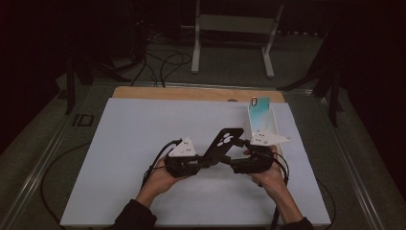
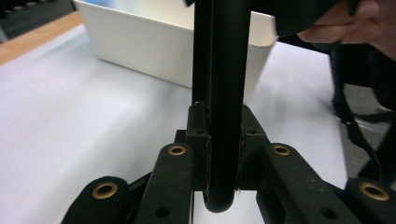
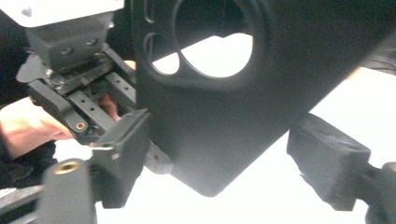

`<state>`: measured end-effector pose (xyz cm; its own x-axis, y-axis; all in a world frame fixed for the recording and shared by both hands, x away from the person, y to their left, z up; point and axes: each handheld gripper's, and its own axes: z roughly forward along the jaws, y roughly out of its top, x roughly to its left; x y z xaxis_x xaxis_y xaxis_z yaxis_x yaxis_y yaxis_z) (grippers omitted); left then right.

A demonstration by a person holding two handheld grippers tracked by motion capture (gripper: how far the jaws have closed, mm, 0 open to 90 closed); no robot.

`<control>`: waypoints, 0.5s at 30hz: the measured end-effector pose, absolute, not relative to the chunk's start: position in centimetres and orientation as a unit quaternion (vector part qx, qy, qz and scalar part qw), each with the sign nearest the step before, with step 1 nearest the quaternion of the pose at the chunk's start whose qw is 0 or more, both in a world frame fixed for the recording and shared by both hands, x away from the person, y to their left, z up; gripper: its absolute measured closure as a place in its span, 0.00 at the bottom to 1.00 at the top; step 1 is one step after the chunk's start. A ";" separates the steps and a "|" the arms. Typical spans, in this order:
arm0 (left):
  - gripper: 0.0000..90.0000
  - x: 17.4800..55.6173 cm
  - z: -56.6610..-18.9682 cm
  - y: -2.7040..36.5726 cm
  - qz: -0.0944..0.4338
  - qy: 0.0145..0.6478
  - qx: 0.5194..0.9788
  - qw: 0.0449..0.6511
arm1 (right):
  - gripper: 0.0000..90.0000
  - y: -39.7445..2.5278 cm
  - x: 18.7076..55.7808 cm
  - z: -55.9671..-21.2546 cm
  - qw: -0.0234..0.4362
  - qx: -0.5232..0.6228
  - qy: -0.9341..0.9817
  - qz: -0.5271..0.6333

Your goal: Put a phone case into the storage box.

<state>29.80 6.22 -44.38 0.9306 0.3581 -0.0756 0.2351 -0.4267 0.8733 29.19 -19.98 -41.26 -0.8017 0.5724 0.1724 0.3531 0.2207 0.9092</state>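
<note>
The black phone case (image 1: 224, 142) is up off the table between my two grippers, tilted, its camera cut-outs toward the far end. My left gripper (image 1: 203, 160) is clamped on its lower edge: in the left gripper view the case (image 2: 222, 93) stands edge-on, squeezed between both jaws. My right gripper (image 1: 238, 163) is just beside the case on the other side; in the right gripper view the case (image 3: 243, 107) sits between the jaws, the left pad near its edge and the right pad standing clear of it, so that gripper is spread apart and not gripping. My hands are wrapped round both tools, close together, cables trailing back toward me.

Just beyond my right gripper sits a white box (image 1: 265, 125) with a teal phone (image 1: 259, 111) propped up in it; the left gripper view shows that box's white wall (image 2: 140, 44) straight ahead past the case.

Below both tools lies a white sheet (image 1: 139, 158) covering most of the table; a strip of bare wood (image 1: 191, 93) shows at its far edge. Past that the room is dark: grey floor, loose black cables (image 1: 163, 62), and a white metal stand (image 1: 234, 38) well beyond my grippers.
</note>
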 end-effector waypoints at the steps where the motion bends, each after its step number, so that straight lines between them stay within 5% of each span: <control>1: 0.89 29.8 -44.4 6.3 0.064 0.181 0.841 0.506 | 0.19 -20.0 29.2 -41.2 0.104 0.304 0.773 0.548; 15: 0.89 29.7 -44.6 6.5 0.102 0.213 0.837 0.493 | 0.13 -20.4 29.2 -40.5 0.113 0.343 0.751 0.552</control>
<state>29.68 6.52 -44.59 0.8883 0.4576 -0.0404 0.2574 -0.4230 0.8688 29.21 -20.38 -40.45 -0.7391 0.6402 0.2093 0.3910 0.1547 0.9073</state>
